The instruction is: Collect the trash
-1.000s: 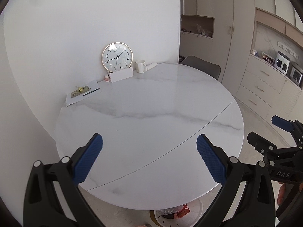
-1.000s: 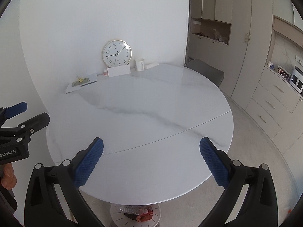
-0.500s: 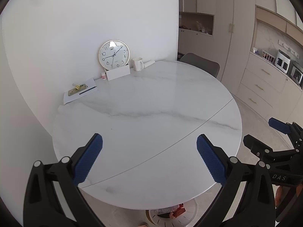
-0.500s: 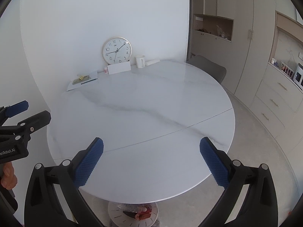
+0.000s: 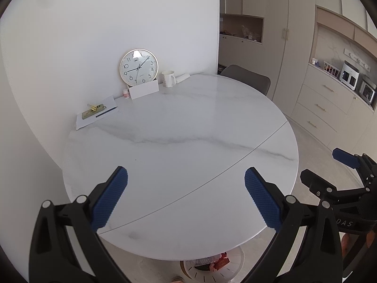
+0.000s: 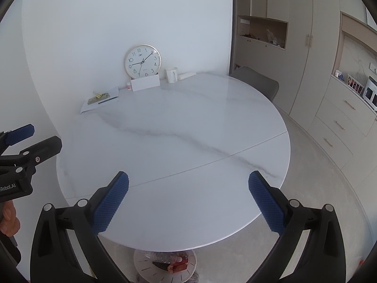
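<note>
Hovering over one table point(image 5: 179, 127): two gaping tongs, left point(image 5: 186, 198) and right point(image 6: 188, 200).

Both wrist views look forward and down across the round bench point(image 5: 179, 127) from its near edge, facing the wall clock point(image 5: 138, 68). Left view sits slightly left, right view slightly right; 2 views share nearly the whole benchtop, possibly floor litter point(image 6: 173, 265) beneath.

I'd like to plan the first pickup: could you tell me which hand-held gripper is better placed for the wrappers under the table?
Probably the right hand-held gripper: the wrappers lie nearly centred below its open jaws, while the left one sees them off to its right. The margin is slim.
</note>
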Demonstrator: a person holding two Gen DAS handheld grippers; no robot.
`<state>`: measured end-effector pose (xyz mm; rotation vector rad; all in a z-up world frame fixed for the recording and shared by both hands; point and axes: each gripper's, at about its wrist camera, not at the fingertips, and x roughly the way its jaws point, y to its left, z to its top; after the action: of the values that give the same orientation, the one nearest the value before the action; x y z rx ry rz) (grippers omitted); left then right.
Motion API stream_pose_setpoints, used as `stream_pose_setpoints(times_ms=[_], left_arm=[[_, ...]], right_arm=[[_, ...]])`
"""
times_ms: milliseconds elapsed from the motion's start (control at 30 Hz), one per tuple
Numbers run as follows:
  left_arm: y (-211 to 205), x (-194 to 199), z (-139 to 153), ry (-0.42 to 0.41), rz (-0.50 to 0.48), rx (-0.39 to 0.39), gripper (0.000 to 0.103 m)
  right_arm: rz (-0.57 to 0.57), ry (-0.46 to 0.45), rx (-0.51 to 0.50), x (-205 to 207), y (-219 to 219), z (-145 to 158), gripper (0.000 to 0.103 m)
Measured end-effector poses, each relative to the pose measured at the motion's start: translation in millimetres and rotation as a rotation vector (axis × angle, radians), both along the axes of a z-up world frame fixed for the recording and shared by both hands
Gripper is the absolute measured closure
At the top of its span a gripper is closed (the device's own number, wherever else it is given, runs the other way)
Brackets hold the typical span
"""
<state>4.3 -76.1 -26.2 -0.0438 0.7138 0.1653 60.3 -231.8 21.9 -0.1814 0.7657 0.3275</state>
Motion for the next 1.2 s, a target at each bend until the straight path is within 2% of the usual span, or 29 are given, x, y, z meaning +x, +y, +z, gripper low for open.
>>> stream_pose_setpoints(times_ms=[1200], left_arm=[[-4.9, 2.5, 1.3, 0.011, -0.029, -0.005, 0.008]], right_arm=[[-0.004, 0.001, 0.003, -0.6, -8.2, -1.2, 0.002]])
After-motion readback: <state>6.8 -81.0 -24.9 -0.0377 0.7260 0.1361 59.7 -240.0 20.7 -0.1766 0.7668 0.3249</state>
